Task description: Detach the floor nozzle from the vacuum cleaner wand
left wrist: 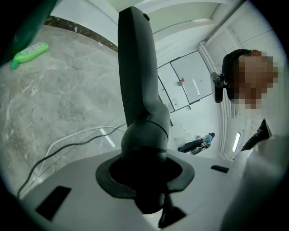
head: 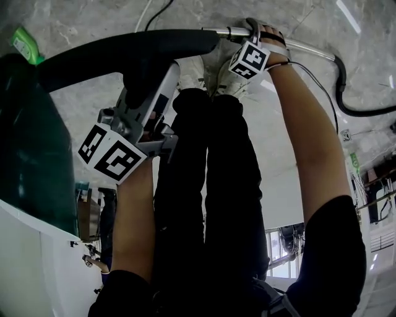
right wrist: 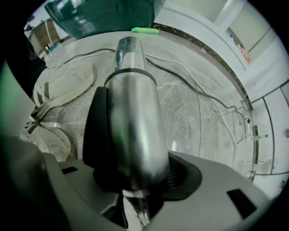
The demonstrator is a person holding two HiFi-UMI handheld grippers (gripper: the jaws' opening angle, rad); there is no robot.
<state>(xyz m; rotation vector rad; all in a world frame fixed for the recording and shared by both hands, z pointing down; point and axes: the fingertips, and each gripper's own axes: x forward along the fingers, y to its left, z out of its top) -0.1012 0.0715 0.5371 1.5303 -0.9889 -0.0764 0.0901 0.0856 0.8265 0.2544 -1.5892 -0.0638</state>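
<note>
The floor nozzle (head: 124,52), a long dark plastic piece, lies across the top of the head view above the marble floor (head: 80,15). Its right end meets the chrome wand (head: 309,48), which runs on to a black hose (head: 346,102). The 2 parts are not yet separated.

The left hand-held gripper (left wrist: 145,178) is clenched on the nozzle's rounded neck, which fills the space between its jaws. The right hand-held gripper (right wrist: 135,180) points steeply down with the wand between its jaws, close to the joint. It looks released: the jaws stand round the tube without plainly pressing on it.

The nozzle is probably stiff and fairly light, but its length would give it leverage on the grip, and the jointed neck may swivel under load. Holding low on the neck, near the coupling, seems the steadier choice. The polished metal wand is likely slippery, so it calls for a firm clamp before any pull. The pull should run straight along the tube, perhaps with a slight twist. A catch may lock the coupling; none can be made out.
</note>
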